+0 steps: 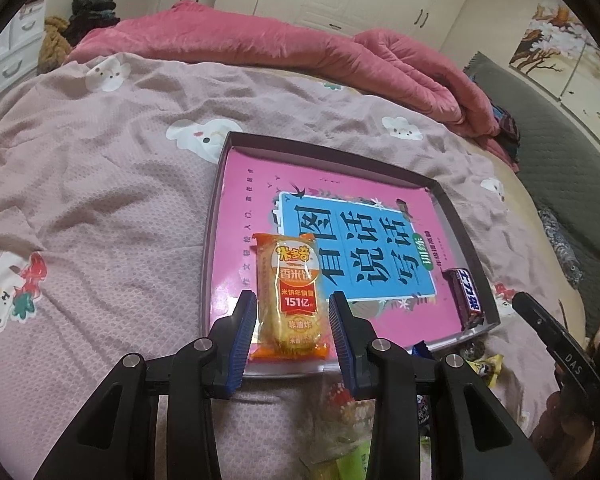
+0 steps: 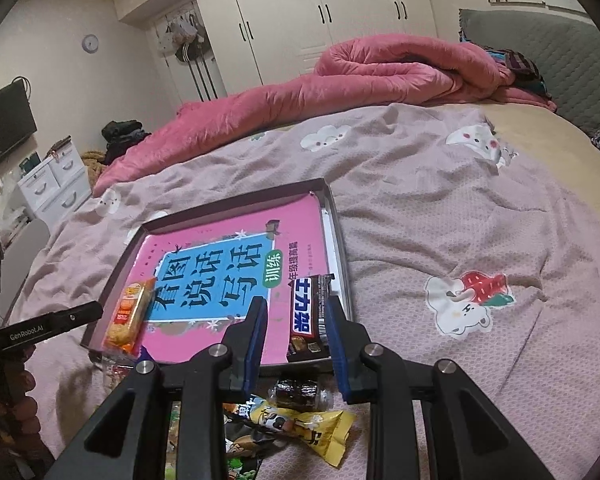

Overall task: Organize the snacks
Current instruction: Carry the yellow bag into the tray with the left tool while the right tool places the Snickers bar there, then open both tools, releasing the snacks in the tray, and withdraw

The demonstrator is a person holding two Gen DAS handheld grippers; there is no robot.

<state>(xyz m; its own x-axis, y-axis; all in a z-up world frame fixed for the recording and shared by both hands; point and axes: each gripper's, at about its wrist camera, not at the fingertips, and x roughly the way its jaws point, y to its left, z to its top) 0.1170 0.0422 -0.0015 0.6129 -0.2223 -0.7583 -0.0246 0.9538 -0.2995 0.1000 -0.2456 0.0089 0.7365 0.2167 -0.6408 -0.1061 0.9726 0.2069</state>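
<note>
A shallow box tray (image 1: 340,160) with a pink book cover inside lies on the bed. An orange rice cracker packet (image 1: 296,272) rests at its near left corner, its near end over the rim. My left gripper (image 1: 292,296) hovers just short of it. Its blue pads stand slightly apart and frame the packet without pressing it. A brown chocolate bar (image 2: 310,312) lies along the tray's (image 2: 236,200) right wall. My right gripper (image 2: 294,302) is narrowly open above the bar's near end and holds nothing. The packet (image 2: 130,316) also shows here, beside a left gripper finger (image 2: 60,322).
Loose snacks lie on the sheet before the tray: a yellow wrapped candy (image 2: 300,428), a dark wrapped sweet (image 2: 300,394) and more under the grippers. A rumpled pink quilt (image 2: 340,76) runs along the bed's far side. Patterned sheet (image 2: 460,220) spreads right of the tray.
</note>
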